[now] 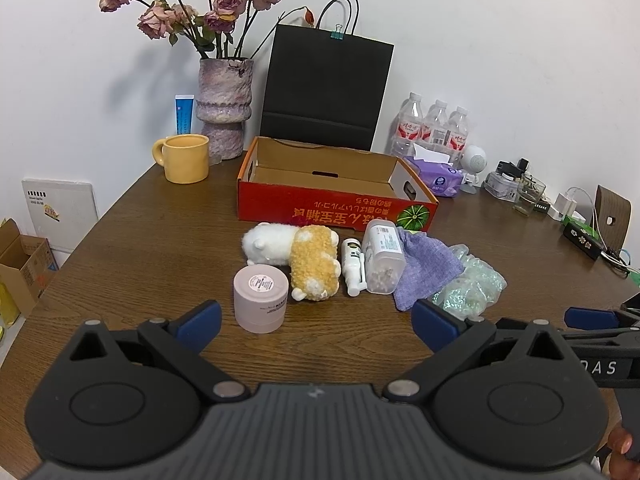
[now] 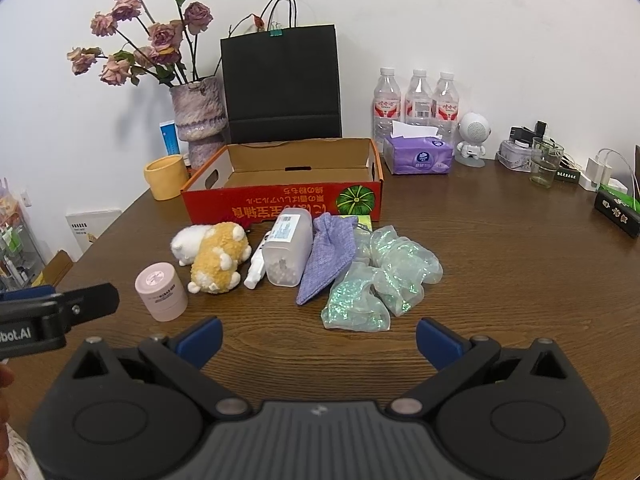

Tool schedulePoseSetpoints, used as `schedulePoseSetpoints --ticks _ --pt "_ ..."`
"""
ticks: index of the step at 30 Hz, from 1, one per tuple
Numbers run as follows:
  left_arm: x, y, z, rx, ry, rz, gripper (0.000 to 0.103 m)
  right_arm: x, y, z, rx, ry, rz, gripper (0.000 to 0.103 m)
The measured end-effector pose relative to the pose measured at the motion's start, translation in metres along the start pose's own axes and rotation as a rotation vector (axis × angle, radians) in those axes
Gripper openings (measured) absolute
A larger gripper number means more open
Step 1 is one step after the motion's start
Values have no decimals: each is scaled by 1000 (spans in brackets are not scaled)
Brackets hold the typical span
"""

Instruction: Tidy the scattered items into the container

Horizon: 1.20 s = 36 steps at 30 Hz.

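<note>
An open red cardboard box [image 1: 336, 205] [image 2: 280, 206] stands empty mid-table. In front of it lie a pink round jar [image 1: 261, 297] [image 2: 161, 291], a white and orange plush toy [image 1: 304, 258] [image 2: 216, 256], a small white spray bottle [image 1: 353, 266] [image 2: 256, 266], a clear plastic jar [image 1: 383, 255] [image 2: 289, 254], a purple cloth pouch [image 1: 426, 268] [image 2: 328, 258] and a glittery green bag [image 1: 470, 286] [image 2: 380, 280]. My left gripper [image 1: 316, 326] is open and empty, just short of the pink jar. My right gripper [image 2: 318, 340] is open and empty, just short of the glittery bag.
A yellow mug [image 1: 186, 158], a vase of dried roses [image 1: 225, 108] and a black paper bag [image 1: 326, 92] stand behind the box. Water bottles [image 2: 416, 104], a tissue pack [image 2: 418, 156], a white figurine [image 2: 474, 136] and a glass [image 2: 545, 162] line the back right.
</note>
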<state>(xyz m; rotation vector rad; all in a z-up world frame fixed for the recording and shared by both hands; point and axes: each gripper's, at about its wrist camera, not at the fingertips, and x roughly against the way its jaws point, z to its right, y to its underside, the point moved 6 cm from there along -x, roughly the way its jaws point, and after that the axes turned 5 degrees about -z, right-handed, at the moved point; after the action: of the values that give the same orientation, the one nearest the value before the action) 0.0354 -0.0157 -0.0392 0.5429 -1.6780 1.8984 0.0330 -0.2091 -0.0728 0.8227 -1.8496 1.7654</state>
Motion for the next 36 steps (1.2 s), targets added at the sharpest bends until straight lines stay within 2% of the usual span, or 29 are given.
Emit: schedulePoseSetpoints --ticks 22,36 --pt "-7 2 -3 4 -6 3 103 -11 -1 4 5 5 2 103" --pt "-42 7 -16 8 -39 -20 103 -45 4 15 22 29 12 103"
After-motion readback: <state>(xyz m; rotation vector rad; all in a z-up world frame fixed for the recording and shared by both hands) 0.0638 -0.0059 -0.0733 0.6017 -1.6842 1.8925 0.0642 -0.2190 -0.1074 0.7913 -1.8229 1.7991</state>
